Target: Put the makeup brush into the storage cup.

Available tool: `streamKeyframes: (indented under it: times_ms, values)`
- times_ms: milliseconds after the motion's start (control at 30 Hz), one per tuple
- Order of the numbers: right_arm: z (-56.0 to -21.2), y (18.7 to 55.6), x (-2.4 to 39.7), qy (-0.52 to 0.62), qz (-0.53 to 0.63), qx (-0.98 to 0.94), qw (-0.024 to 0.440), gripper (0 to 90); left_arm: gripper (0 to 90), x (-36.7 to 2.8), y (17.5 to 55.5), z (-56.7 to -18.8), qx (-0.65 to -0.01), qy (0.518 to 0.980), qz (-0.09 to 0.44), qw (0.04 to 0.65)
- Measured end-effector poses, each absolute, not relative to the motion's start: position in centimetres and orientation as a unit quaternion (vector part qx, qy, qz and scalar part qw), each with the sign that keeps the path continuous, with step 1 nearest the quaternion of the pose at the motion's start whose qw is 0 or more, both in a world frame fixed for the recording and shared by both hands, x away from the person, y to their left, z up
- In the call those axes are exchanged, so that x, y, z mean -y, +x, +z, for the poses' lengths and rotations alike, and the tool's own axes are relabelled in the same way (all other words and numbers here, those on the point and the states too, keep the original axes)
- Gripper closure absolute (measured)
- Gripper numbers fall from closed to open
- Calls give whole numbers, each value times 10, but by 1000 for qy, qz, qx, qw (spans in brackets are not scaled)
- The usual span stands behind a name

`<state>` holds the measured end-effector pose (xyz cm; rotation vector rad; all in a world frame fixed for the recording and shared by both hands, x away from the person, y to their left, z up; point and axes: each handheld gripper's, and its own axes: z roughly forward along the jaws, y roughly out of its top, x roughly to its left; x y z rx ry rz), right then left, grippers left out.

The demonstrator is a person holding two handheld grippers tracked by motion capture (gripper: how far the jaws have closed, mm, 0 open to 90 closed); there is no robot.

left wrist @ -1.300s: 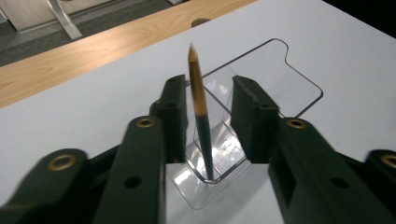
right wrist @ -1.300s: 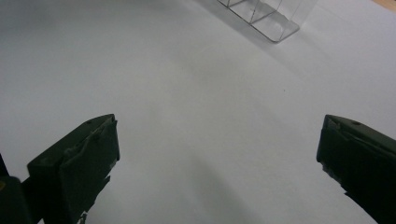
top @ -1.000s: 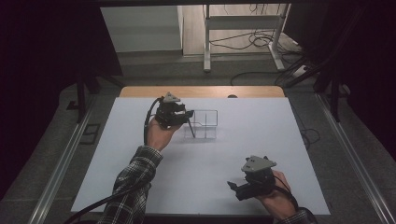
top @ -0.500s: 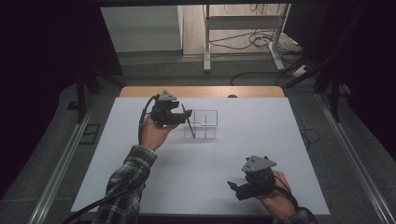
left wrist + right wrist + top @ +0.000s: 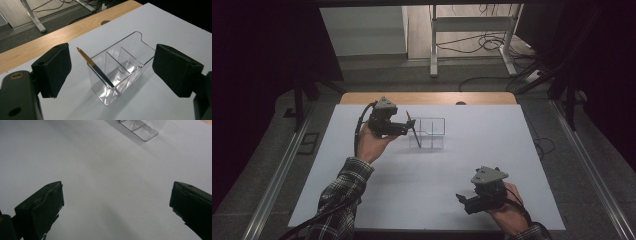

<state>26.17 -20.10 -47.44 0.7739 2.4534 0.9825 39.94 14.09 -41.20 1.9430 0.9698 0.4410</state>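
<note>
Left to right: the left gripper (image 5: 404,129), its jaws just opened wide with nothing between them, hovers at 9 o'clock of the clear organizer (image 5: 430,133), in whose near-left compartment a slim pencil (image 5: 98,70) leans, tip at 11 o'clock. The pencil is judged light, stiff and smooth, best pinched on its free upper shaft; the thin-walled organizer probably slides easily. The right gripper (image 5: 464,201), jaws spread and empty, rests at 5 o'clock on the white table (image 5: 512,150).

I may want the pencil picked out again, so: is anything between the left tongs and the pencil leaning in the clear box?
Nothing visible. The left tongs have just been opening and stand open, empty, facing the pencil, which leans in the clear box's near compartment, its upper end above the rim.
</note>
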Motion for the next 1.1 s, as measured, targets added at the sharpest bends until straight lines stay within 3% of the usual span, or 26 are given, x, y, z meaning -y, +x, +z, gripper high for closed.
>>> streamKeyframes:
  times_ms: [467, 1100]
  values:
    - [-474, 261, 201, 279, 356, -872, 188, 0, 70, -152, 388, -407, -391, 781, 169, 457]
    - [-471, 262, 204, 293, 377, -859, 184, 0, 44, -163, 369, -407, -384, 782, 174, 459]
